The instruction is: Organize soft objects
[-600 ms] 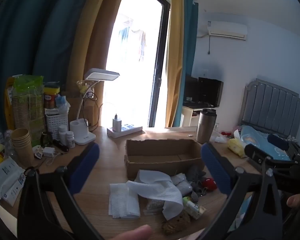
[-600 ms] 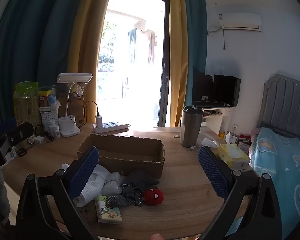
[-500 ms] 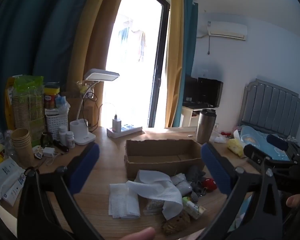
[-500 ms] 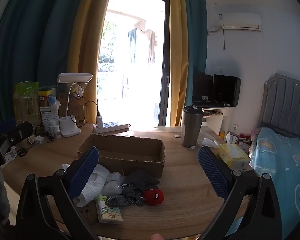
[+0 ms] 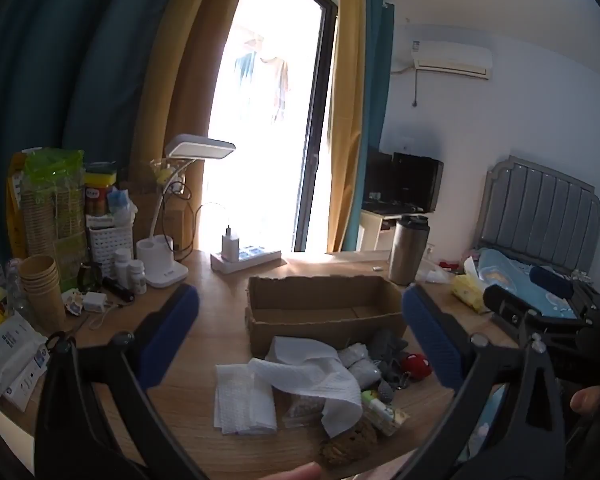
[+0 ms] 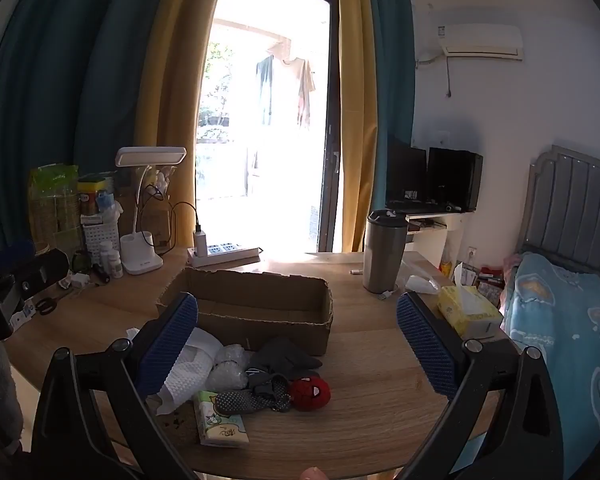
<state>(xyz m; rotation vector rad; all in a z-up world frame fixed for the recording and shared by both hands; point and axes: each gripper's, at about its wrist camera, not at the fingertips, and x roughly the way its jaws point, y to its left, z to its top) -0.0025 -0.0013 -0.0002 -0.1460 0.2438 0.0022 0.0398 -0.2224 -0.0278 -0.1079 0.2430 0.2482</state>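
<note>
Left wrist: cardboard box (image 5: 324, 312) holds nothing visible inside.

brown lump (image 5: 348, 444) under paper towel (image 5: 312, 376) (unidentifiable), tissue pack (image 6: 220, 424) print illegible

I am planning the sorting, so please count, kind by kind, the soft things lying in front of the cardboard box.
Paper towels: 2
Bubble wrap rolls: 2
Grey cloth items: 2
Red plush: 1
Tissue pack: 1
Clear packet: 1
Brown sponge: 1
Total: 10 (more may hide under the towels)
</note>
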